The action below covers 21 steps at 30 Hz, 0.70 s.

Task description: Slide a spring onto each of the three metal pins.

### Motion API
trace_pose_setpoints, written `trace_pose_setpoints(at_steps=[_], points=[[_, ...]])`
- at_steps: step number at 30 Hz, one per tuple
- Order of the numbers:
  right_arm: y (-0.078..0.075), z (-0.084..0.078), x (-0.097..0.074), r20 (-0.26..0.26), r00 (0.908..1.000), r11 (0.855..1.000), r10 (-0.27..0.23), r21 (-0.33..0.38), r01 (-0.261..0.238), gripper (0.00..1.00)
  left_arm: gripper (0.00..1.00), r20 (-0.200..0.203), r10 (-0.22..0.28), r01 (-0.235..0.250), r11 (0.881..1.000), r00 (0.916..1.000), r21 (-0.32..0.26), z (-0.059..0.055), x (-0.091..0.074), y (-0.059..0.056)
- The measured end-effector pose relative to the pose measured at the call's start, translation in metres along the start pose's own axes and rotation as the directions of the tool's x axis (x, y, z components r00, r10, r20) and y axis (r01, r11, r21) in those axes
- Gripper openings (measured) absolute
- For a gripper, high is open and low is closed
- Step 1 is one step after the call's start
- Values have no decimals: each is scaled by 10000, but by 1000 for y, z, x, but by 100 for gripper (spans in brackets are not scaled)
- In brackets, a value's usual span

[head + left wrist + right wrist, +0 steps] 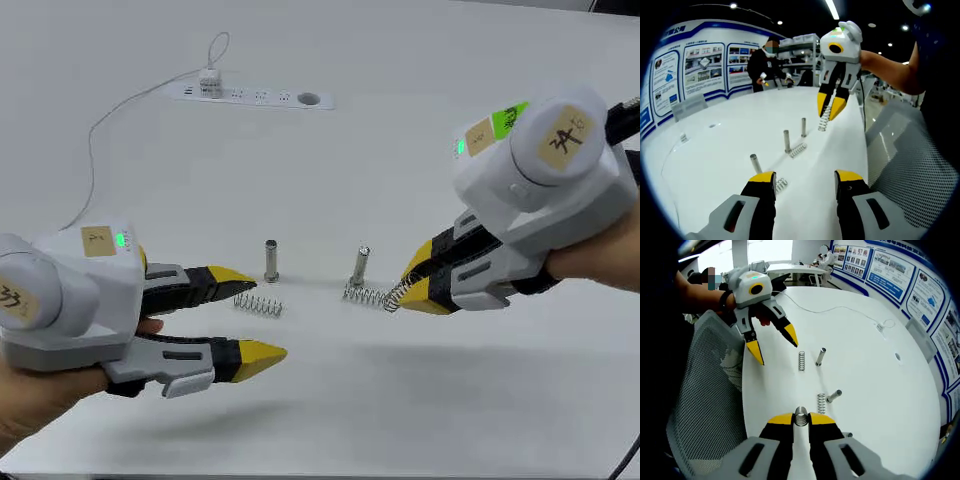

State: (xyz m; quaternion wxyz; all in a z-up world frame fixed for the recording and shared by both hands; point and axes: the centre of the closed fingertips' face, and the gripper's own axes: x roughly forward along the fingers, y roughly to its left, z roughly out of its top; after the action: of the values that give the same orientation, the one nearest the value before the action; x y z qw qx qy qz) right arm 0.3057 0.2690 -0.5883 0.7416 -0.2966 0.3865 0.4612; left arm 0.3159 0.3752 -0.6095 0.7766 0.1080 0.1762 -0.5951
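Note:
Two steel pins (pixel 271 260) (pixel 361 267) stand upright on the white table (pixel 330 400). All three pins (pixel 755 163) (pixel 786 141) (pixel 803 127) appear in the left gripper view. One loose spring (pixel 258 304) lies just ahead of my open left gripper (pixel 262 318). A second spring (pixel 363 295) lies at the foot of the right-hand pin. My right gripper (pixel 405 290) is shut on a third spring (pixel 800 416), whose end pokes out between the yellow tips. That held spring (pixel 825 119) hangs down near the farthest pin.
A white power strip (pixel 255 96) with a plugged charger (pixel 210 82) and a cable lies at the far side of the table. A mesh chair (pixel 705 390) stands by the table's edge. A person (pixel 765 65) stands far behind.

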Motion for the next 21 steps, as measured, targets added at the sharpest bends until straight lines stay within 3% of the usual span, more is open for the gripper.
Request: trace_pose_setpoints(at_steps=[11, 21], points=[[-32, -11, -25, -124, 9961, 9951, -869, 471, 874, 12, 52, 275, 616, -604, 9972, 9977, -440, 0, -11, 12], [-61, -28, -34, -920, 9847, 9878, -1476, 366, 1515, 12, 54, 328, 651, -634, 9968, 9973, -481, 1, -11, 12]])
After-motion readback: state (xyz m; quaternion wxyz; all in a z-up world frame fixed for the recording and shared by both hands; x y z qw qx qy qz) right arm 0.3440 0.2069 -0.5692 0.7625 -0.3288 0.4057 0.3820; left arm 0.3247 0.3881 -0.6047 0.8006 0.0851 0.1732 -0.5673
